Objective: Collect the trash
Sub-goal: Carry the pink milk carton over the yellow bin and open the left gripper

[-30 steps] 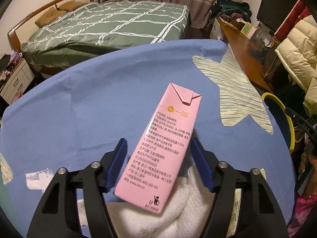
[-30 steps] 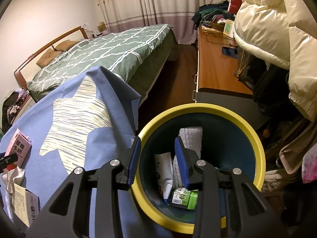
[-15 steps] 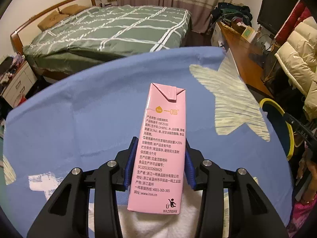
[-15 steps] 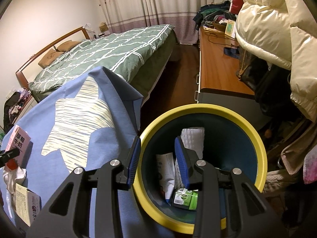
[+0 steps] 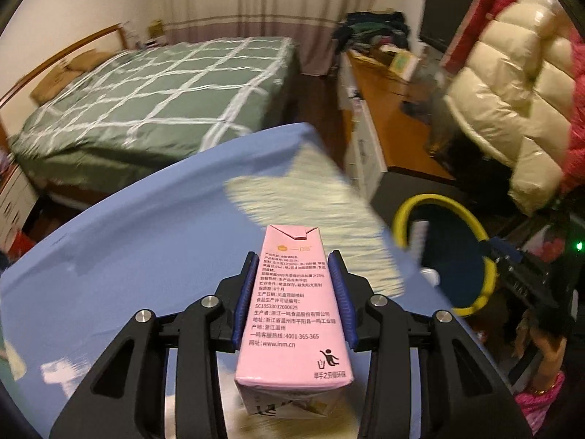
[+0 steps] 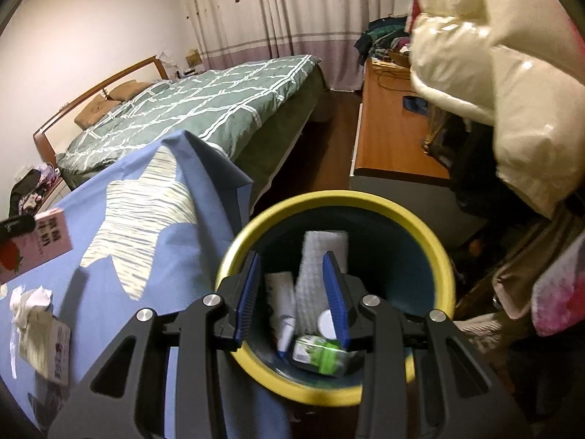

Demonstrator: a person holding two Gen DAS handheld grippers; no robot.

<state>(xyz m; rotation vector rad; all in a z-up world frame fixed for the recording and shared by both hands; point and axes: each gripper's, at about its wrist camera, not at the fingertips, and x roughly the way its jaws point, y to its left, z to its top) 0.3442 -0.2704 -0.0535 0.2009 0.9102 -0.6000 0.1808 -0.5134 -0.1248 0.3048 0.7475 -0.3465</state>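
Observation:
My left gripper [image 5: 294, 261] is shut on a pink milk carton [image 5: 292, 314], its blue pads pressing both long sides, and holds it in the air above the blue tablecloth [image 5: 120, 267]. The same pink carton [image 6: 34, 247] shows at the left edge of the right wrist view. The yellow-rimmed bin [image 5: 444, 252] stands to the right, beyond the table edge. My right gripper [image 6: 291, 267] hovers over the bin [image 6: 444, 267], jaws apart with nothing between them. Inside lie a white roll [image 6: 321, 256], a white tube [image 6: 281, 301] and a green-and-white carton [image 6: 321, 356].
A crumpled tissue [image 6: 27, 301] and a printed box [image 6: 45, 347] lie on the cloth at the left. A green checked bed [image 6: 204, 109] fills the room behind. A wooden cabinet [image 6: 393, 135] and a cream puffer coat [image 6: 512, 84] crowd the right side by the bin.
The left jaws closed on the pink carton, squared it up, then lifted it off the white tissue and carried it right toward the bin. The right gripper shifted slightly over the bin.

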